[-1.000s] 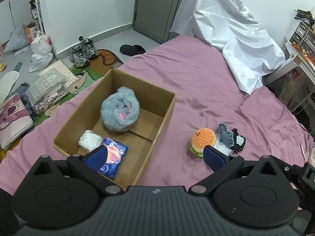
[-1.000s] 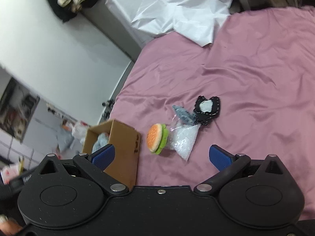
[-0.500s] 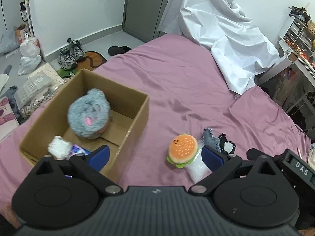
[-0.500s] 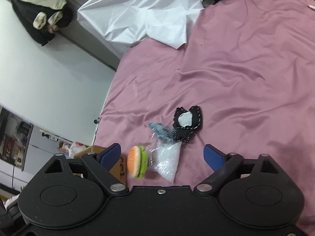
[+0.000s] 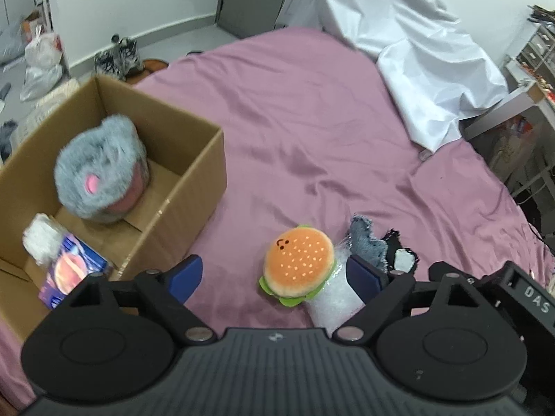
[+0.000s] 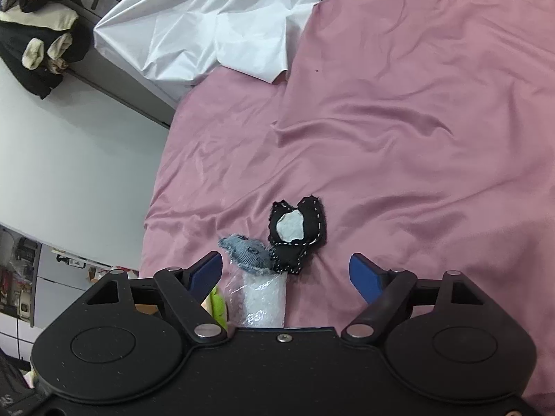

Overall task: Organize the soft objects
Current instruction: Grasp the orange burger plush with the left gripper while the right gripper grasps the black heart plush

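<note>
Partly done: cardboard box (image 5: 194,187) at left of the left wrist view already holding a grey fluffy toy (image 5: 100,170), a white bundle (image 5: 43,242) and a blue packet (image 5: 69,270). Left to do, by the look of it: burger plush (image 5: 298,265), clear bag of white beads (image 5: 333,298), denim scrap (image 5: 367,242) and black patch with white stitching (image 6: 298,228), all out on the pink bedsheet (image 5: 312,121), clustered lower centre, touching or just beside one another. Left gripper (image 5: 274,274) closing, pads not pressing anything yet; burger plush between them, nearer the right pad. Right gripper (image 6: 286,272) also closing, nothing clamped; bag top and denim scrap between the fingers, black patch just above. Burger plush round, face side up, no real long axis, tipped slightly toward upper left. Bead bag long axis running bottom to top in the right wrist view, neck toward the denim scrap. Black patch long axis roughly vertical in frame, notched end toward the top. White sheet (image 6: 208,24) bunched at upper left, not part of the job.
</note>
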A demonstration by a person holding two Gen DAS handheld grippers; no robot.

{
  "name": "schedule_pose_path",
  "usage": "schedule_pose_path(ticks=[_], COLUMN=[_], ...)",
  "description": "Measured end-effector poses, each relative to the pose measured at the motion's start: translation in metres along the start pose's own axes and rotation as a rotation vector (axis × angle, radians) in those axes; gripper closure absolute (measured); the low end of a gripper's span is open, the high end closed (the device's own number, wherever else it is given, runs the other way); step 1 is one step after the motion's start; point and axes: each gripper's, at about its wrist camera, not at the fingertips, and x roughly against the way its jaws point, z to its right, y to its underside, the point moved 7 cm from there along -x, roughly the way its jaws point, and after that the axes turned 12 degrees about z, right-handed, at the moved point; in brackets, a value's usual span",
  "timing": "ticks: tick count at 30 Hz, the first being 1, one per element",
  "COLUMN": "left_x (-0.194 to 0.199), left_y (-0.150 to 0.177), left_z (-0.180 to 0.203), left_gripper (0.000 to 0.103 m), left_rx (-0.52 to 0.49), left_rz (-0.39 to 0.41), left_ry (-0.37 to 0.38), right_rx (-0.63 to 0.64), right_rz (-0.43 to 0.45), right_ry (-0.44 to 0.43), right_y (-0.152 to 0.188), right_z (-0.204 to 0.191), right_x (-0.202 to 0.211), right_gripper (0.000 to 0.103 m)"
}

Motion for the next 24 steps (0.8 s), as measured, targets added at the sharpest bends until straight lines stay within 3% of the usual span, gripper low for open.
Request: schedule_pose_path(ticks=[6, 8, 13, 24], left_x=[-0.020, -0.027, -0.040, -0.046], left_y=[0.006, 0.008, 0.014, 0.009], left_z=[0.007, 0.009, 0.014, 0.016], left_gripper=[0.016, 0.021, 0.052, 0.057], left_rx=[0.010, 0.029, 0.042, 0.045], left_rz=[-0.015, -0.035, -0.064, -0.052], left_ry=[0.002, 0.006, 0.016, 0.001], right_rx=[0.008, 0.012, 0.000, 0.032], right_rz=[-0.017, -0.024, -0.035, -0.032], right_ry=[0.007, 0.018, 0.029, 0.049], right_y=[0.002, 0.002, -0.002, -0.004], right_z=[0.000, 0.000, 0.000, -0.002], right_x=[-0.012, -0.019, -0.033, -0.054], right_gripper=[0.024, 0.024, 0.025, 0.027])
